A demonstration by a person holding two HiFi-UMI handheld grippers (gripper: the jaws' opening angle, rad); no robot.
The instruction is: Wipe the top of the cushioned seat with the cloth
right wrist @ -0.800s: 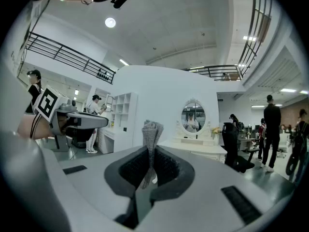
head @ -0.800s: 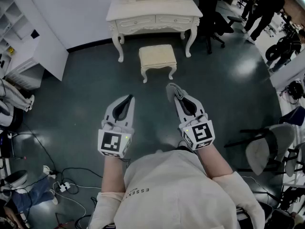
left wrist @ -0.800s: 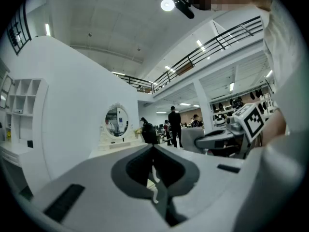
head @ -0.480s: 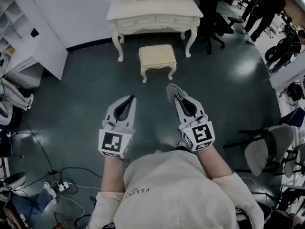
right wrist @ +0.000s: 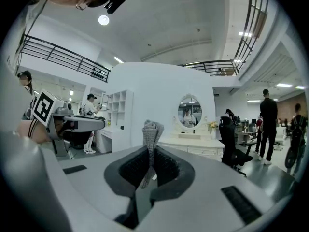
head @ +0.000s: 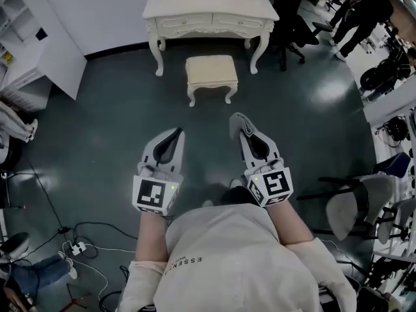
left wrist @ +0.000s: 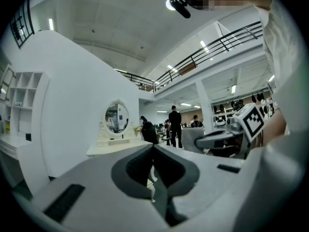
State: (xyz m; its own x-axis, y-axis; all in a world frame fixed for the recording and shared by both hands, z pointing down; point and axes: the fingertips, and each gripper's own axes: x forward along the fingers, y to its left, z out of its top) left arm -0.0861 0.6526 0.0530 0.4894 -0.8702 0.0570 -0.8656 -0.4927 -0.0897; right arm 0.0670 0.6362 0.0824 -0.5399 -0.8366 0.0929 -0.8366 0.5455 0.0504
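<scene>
Floor point(head: 117, 109) separates the cushioned seat point(head: 210, 70) from the left claw point(head: 176, 134), pressed together, and the right claw point(head: 246, 130), pinching the cloth point(right wrist: 150, 139).

Ribbed knit cloth point(right wrist: 152, 132), cream padded fabric cushioned seat point(head: 210, 70), smooth glossy floor point(head: 110, 129)

Place: a big open work hall with a mock bedroom corner
Set furniture: carved white table point(head: 209, 8), oval mirror point(right wrist: 189, 111), cushioned seat point(head: 210, 70), white shelving point(right wrist: 116, 112)
Hall signs: railed upper gallery point(left wrist: 227, 37), ceiling strip lights point(left wrist: 204, 46), dark floor point(head: 110, 129)
Work clutter: power strip with cables point(head: 76, 246), office chair point(right wrist: 228, 134), people standing point(left wrist: 175, 122)
</scene>
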